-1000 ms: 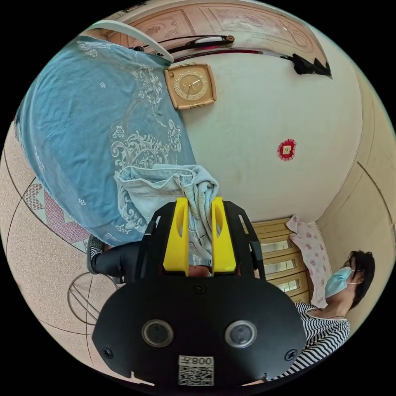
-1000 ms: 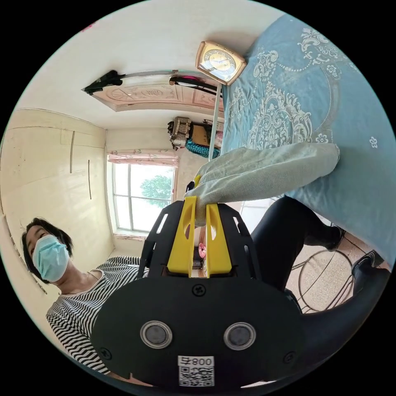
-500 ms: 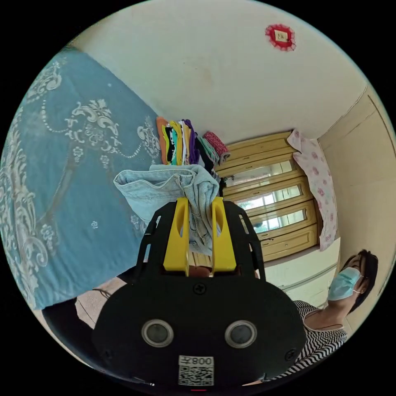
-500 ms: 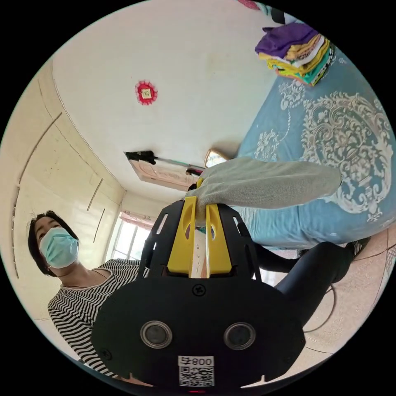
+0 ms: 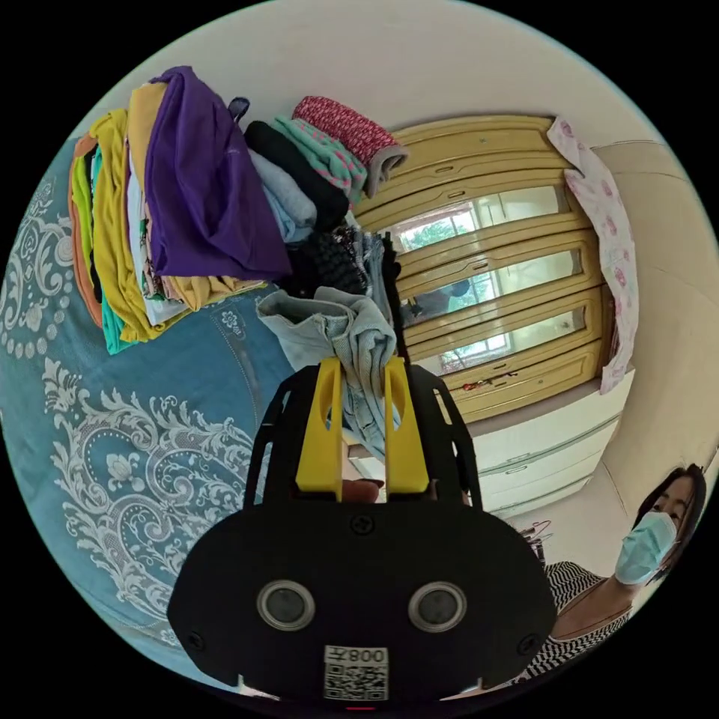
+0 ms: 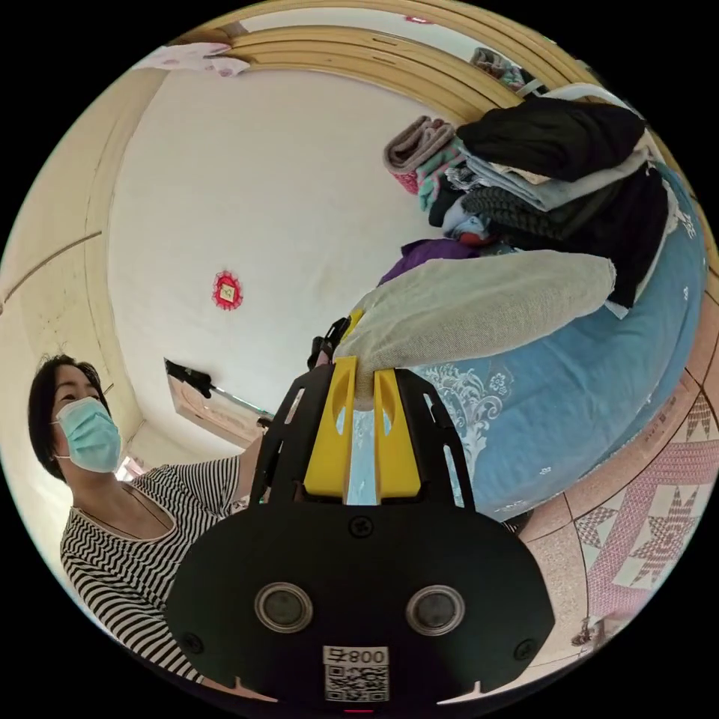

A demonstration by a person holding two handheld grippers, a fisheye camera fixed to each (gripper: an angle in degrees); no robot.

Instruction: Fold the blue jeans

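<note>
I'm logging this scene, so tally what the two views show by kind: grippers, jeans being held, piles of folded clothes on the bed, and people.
Grippers: 2, the left gripper and the right gripper
Blue jeans: 1, clamped by both
Clothes piles on the blue bedspread: 2, a colourful stack and a darker pile
People: 1 person
Total: 6

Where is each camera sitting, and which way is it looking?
Left gripper view: rides behind the left tongs, which pinch the blue jeans; it faces a stack of folded clothes on the blue bedspread and a wooden cabinet; the person's striped top shows.
Right gripper view: rides behind the right tongs, pinching the jeans; it faces the ceiling and bed.
Both share jeans, bedspread, clothes.
</note>
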